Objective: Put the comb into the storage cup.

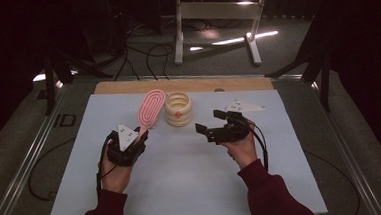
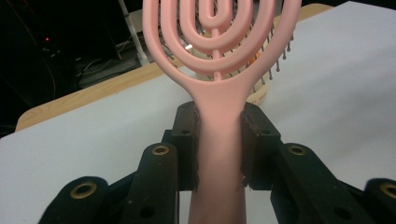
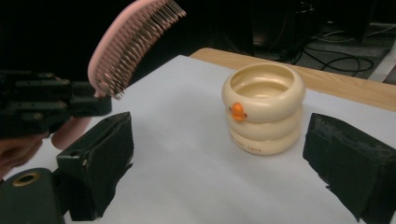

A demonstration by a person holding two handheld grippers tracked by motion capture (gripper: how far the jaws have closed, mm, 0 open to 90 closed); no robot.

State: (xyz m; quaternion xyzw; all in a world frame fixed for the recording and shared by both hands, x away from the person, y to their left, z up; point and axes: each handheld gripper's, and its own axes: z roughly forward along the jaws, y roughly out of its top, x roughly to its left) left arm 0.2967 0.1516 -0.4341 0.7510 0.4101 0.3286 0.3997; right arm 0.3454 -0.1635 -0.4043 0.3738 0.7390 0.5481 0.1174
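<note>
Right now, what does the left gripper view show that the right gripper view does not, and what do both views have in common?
Left gripper view alone: the left gripper shut on the handle of the pink hairbrush, seen from its open-ringed back.

Right gripper view alone: the brush's bristles, the right gripper with jaws wide open and nothing between them, and the orange beak on the cream ringed cup.

Both: the brush held off the white mat, the cup standing upright, and the wooden table edge.

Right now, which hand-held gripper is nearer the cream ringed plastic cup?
Right. The right hand-held gripper sits open just beside the cream ringed plastic cup, apart from it. The left hand-held gripper, clamping the pink brush, sits farther back.
</note>
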